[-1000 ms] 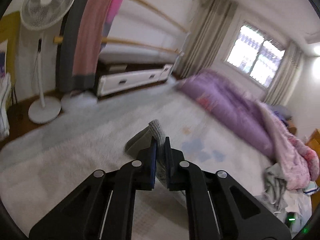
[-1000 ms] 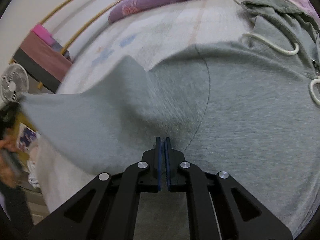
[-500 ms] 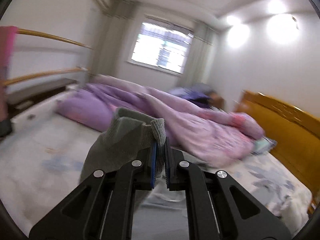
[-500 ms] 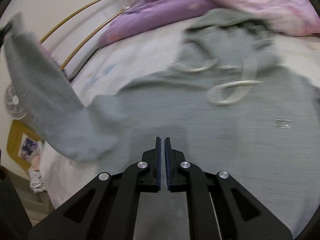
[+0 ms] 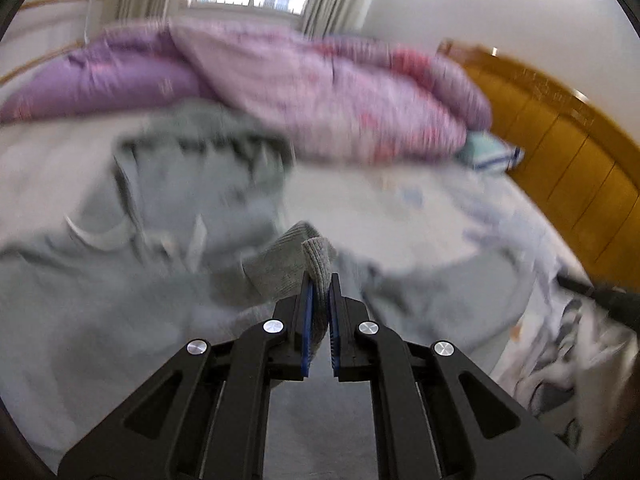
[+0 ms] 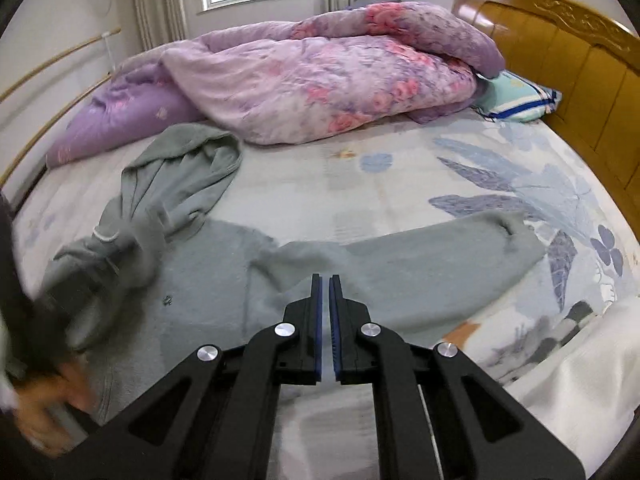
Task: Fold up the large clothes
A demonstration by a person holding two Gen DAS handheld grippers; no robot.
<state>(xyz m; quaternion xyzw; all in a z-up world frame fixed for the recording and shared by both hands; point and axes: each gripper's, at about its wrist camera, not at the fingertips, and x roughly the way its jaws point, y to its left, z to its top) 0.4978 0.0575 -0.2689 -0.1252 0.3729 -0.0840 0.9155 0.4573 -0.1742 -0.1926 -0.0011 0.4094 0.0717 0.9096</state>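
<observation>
The grey hoodie [image 6: 224, 304] lay spread face up on the bed [image 6: 400, 176], hood [image 6: 188, 168] towards the purple duvet [image 6: 320, 72], one sleeve [image 6: 448, 248] stretched out flat to the right over the leaf-printed sheet. A second earlier its other sleeve had been pulled out taut to the side, near the fan; now the ribbed cuff [image 5: 316, 264] of that sleeve had been carried across the body of the garment, and the left wrist view, blurred by the swing, looked over the hood and drawstrings towards the wooden headboard [image 5: 560, 152] instead of the fan and the rail. The left gripper [image 5: 319, 280] was clamped on that cuff, the knit pinched between its blue pads. The right gripper [image 6: 325, 280] had risen off the hoodie's body, where it had been close to the cloth earlier; its jaws stood almost together with only a thin gap and nothing between them. A blurred hand [image 6: 48, 412] showed at the lower left of the right wrist view.
</observation>
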